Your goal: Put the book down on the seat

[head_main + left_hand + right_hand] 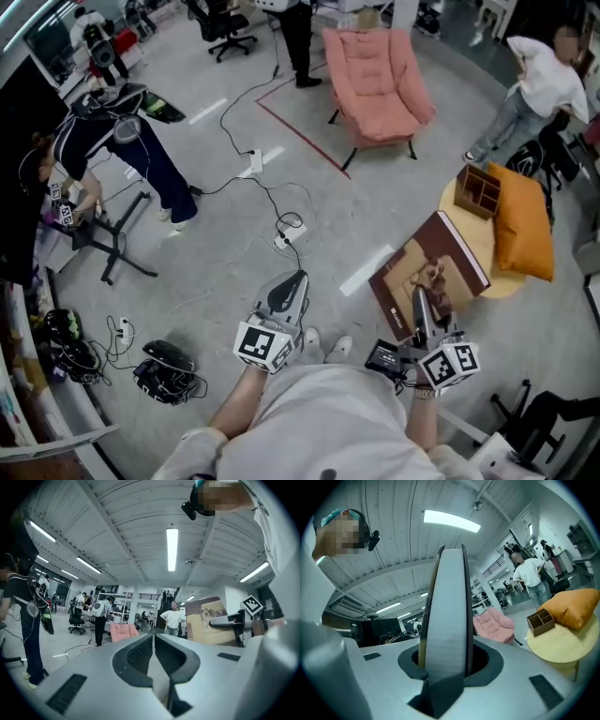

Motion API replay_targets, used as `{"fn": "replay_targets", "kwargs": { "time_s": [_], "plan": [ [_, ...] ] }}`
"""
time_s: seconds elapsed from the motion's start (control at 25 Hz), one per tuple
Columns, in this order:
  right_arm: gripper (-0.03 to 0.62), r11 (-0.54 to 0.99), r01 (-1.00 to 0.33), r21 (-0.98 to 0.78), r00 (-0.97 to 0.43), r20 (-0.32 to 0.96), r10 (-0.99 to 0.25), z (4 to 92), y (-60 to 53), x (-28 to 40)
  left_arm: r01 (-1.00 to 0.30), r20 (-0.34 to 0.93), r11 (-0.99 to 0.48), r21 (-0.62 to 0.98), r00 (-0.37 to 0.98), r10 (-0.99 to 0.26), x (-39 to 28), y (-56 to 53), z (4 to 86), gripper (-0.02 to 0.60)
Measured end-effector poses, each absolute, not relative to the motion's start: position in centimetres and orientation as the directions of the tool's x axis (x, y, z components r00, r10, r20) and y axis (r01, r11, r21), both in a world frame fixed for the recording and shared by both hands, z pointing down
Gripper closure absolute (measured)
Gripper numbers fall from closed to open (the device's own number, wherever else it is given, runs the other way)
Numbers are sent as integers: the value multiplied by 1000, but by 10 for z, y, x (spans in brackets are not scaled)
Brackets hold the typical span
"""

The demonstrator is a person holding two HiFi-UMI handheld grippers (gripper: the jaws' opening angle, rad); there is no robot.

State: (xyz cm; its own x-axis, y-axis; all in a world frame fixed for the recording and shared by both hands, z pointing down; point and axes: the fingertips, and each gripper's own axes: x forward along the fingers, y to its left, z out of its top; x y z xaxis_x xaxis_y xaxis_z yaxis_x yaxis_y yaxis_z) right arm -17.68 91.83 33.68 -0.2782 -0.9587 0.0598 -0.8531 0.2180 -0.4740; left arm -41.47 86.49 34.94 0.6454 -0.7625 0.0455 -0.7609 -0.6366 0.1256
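Note:
The book [433,274], with a brown cover bearing a picture, is held tilted above the floor by my right gripper [423,307], whose jaws are shut on its lower edge. In the right gripper view the book's pale page block [447,611] stands upright between the jaws and fills the middle. The seat, a pink padded chair [376,82], stands well ahead across the floor, also small in the distance as the pink chair [494,623] and the pink chair [123,631]. My left gripper [295,279] hangs left of the book, shut and holding nothing; its jaws meet in the left gripper view.
A round yellow table [474,246] just beyond the book carries a wooden organiser [478,189] and an orange cushion [521,221]. Cables and a power strip [289,234] lie on the floor between me and the chair. A person [120,142] bends at the left, another person [536,89] stands at the far right.

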Motion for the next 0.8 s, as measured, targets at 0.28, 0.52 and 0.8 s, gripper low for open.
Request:
{"fn": "replay_targets", "kwargs": {
  "time_s": [0.28,0.52,0.8],
  "plan": [
    [442,246,-839,-485,-308,51,-950,338,915,-161,-779,58,-612,135,623,-780,-399,870,352,560],
    [442,294,-847,-443,-351,49,-935,338,920,-160,-781,85,-616,100,624,-777,-379,875,355,560],
    [442,313,-839,-446,-370,45,-928,335,916,-156,-740,83,-668,74,672,-736,-357,870,343,561]
  ]
}}
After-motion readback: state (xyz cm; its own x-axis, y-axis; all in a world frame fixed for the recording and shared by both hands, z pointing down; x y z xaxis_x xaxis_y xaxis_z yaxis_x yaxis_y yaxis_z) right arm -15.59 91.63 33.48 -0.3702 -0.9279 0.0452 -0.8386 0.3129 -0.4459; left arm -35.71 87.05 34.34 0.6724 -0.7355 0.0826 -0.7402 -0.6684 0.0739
